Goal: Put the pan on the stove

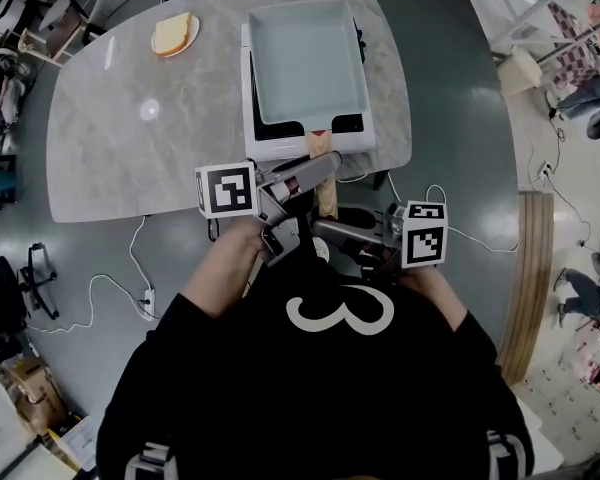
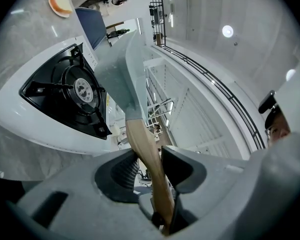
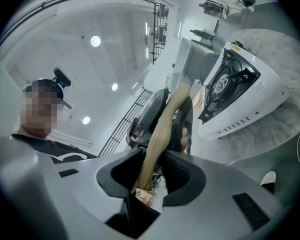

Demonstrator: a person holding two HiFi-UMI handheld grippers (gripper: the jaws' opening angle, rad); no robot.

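A grey square pan [image 1: 305,58] lies over the white gas stove [image 1: 345,133] on the marble table; whether it touches the burner [image 2: 75,91] I cannot tell. Its wooden handle [image 1: 326,200] sticks out past the table's near edge towards me. My left gripper [image 1: 325,168] is shut on the handle [image 2: 145,149] close to the pan's body [image 2: 122,79]. My right gripper [image 1: 325,230] comes in from the right and is shut on the handle's free end [image 3: 162,129]. In the right gripper view the stove [image 3: 250,99] and the pan [image 3: 187,59] lie beyond the right gripper [image 3: 152,171].
A slice of bread on a small plate [image 1: 174,34] sits at the table's far left. The bare tabletop [image 1: 130,148] spreads left of the stove. Cables [image 1: 140,268] and a power strip lie on the floor below the table's edge. Chairs stand at the left.
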